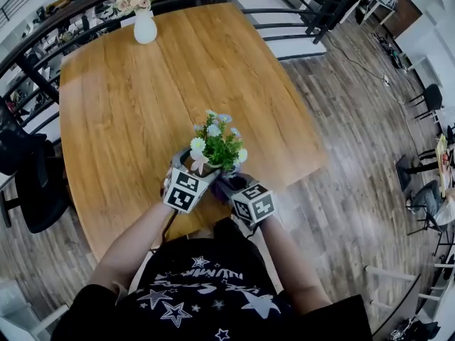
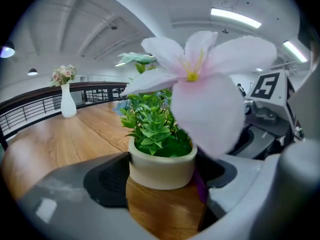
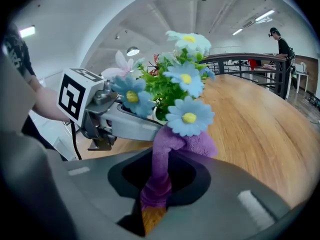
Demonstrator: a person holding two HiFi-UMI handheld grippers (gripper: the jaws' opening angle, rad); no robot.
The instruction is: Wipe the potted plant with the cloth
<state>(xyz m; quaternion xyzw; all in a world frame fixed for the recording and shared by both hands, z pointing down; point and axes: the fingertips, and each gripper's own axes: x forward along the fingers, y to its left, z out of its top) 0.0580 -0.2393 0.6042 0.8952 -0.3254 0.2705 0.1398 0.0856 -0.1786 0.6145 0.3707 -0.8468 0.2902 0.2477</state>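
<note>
- We are seeing white lettering on the shirt, upside down, too blurred to read.
- We are reading nothing else anywhere.

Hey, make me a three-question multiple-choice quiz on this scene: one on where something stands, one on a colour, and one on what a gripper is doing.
1. Where does the white bottle-shaped vase of flowers stand?
A. At a far corner of the brown wooden table
B. In the table's middle
C. At the table's near edge

2. What colour is the fuzzy cloth?
A. Green
B. Purple
C. Yellow

3. What state is the right gripper in?
A. Open and empty
B. Shut on the vase
C. Shut on the cloth

Answers:
1 A: the head view shows it at a corner on the table's far side.
2 B: it shows purple in the right gripper view.
3 C: the jaws pinch a strip of the cloth between them.
</note>
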